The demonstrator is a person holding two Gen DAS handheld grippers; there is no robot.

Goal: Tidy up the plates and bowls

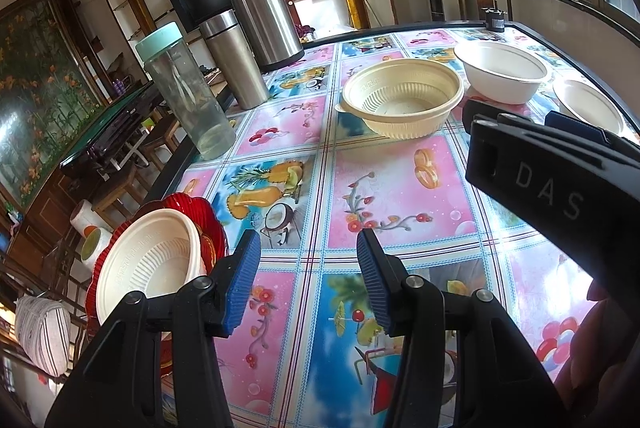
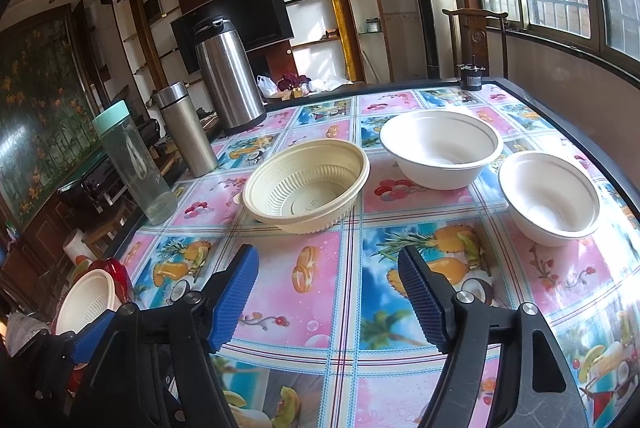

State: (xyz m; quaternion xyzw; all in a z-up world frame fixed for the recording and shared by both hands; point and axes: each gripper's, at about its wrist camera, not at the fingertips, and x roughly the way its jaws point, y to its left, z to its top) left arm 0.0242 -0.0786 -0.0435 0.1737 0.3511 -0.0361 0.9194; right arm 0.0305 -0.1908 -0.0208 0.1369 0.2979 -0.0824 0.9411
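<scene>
Nearest, both pairs of tongs hang above the counter (image 2: 352, 292) with nothing between them. The left tongs (image 1: 308, 280) stand released, blue ribbed pads spread, over the fruit-print cloth; the right tongs (image 2: 328, 300) are likewise spread wide and hold nothing.

At the near left edge of the counter, a cream ribbed bowl (image 1: 148, 260) sits nested in a red scalloped plate (image 1: 208, 224), just beside the left tongs' outer finger. That pair looks already stacked, judging from how it lies.

Further in, near the middle of the counter, a second cream ribbed bowl (image 2: 308, 184) stands alone and upright. Beyond it to the right stands a large white bowl (image 2: 440, 152), and just beside that, toward the right edge, a small white bowl (image 2: 550, 196). The two white bowls are close but whether their rims touch is hard to tell.

All three loose bowls look like thin disposable ware: light, somewhat flexible, likely to slide on the glossy cloth or tip if pushed. The sensible hold is across the rim wall, one pad inside and one outside, with a gentle squeeze so the wall does not buckle.

Farthest, along the left back edge, stand a clear bottle (image 2: 132, 164), a steel flask (image 2: 186, 128) and a tall steel thermos (image 2: 226, 76).
</scene>
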